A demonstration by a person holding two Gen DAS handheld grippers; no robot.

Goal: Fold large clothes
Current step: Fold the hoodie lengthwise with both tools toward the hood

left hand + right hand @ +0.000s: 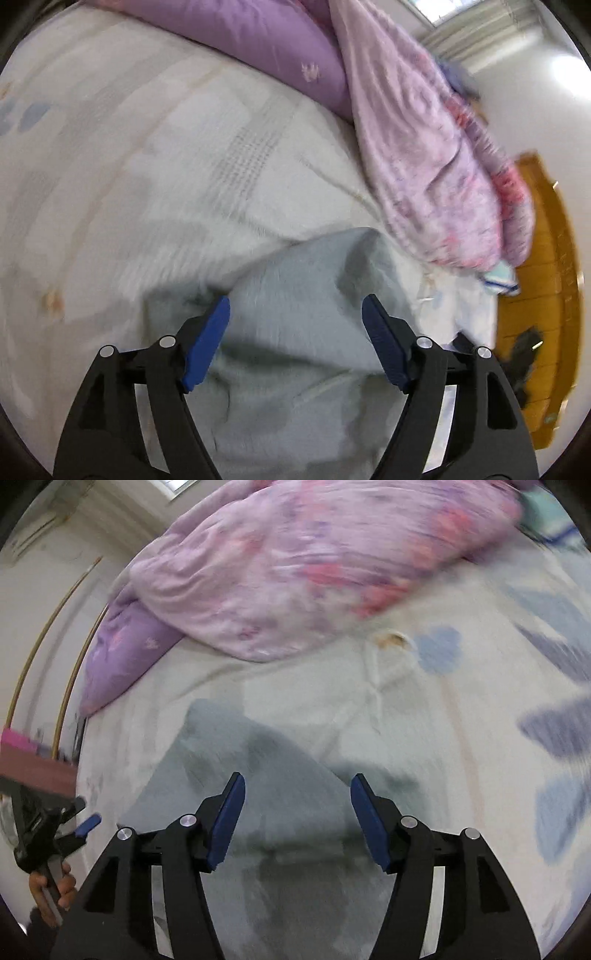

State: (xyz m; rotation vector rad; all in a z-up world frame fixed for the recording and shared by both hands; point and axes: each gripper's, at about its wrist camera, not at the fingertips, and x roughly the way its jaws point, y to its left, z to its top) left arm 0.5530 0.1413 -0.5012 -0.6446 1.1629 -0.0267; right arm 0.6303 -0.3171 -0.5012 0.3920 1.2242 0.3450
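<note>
A pale grey-blue garment (295,332) lies rumpled on the bed, under and ahead of my left gripper (295,306), which is open and empty above it. In the right wrist view the same garment (236,775) spreads flat below my right gripper (297,786), also open and empty. My left gripper (79,821) shows at the left edge of the right wrist view, held by a hand near the bed's edge. Both views are blurred by motion.
The bed sheet (129,166) is white with faint blue and beige prints. A pink floral quilt (295,565) and a purple pillow (122,653) lie bunched at the far side. A wooden floor (539,258) shows beyond the bed edge.
</note>
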